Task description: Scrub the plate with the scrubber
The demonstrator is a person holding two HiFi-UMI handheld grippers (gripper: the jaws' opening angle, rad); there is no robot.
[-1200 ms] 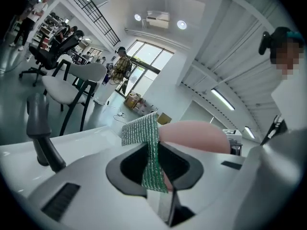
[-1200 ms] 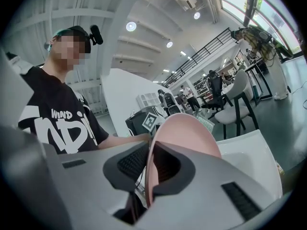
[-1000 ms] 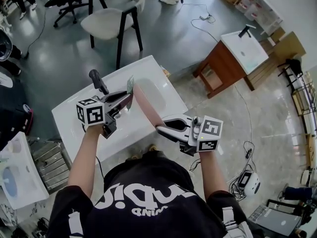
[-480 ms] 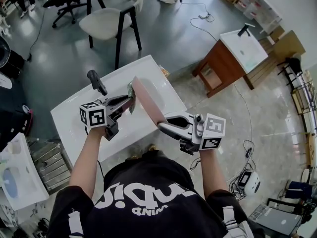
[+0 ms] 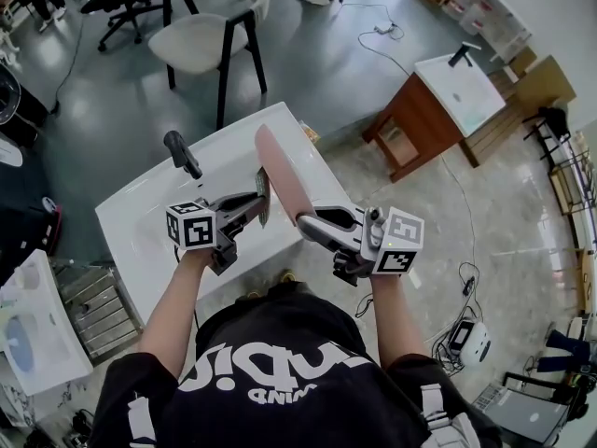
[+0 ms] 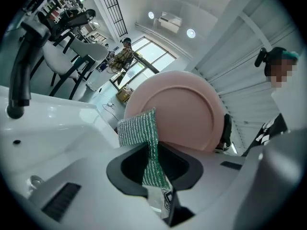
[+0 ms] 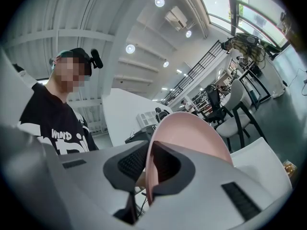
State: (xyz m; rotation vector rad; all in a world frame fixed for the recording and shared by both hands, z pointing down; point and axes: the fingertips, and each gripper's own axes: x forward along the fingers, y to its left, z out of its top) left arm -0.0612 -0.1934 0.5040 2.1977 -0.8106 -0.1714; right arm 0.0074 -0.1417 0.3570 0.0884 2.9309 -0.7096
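My right gripper (image 5: 310,220) is shut on the rim of a pink plate (image 5: 283,174) and holds it on edge above the white sink (image 5: 149,215). In the right gripper view the plate (image 7: 194,134) rises from between the jaws of the right gripper (image 7: 146,174). My left gripper (image 5: 259,202) is shut on a green scrubber (image 5: 265,194), which lies against the plate's left face. The left gripper view has the scrubber (image 6: 139,128) standing up from the left gripper (image 6: 152,163) and overlapping the lower left of the plate (image 6: 189,107).
A black faucet (image 5: 183,153) stands at the sink's far left. Beyond the sink is a white chair (image 5: 210,35), and to the right a wooden cabinet (image 5: 420,124) with its own basin. A wire rack (image 5: 93,299) sits on the floor at the left.
The left gripper has slid right and toward me with the scrubber, along the plate's face. The right gripper has lifted, and the plate now reaches higher in the picture.
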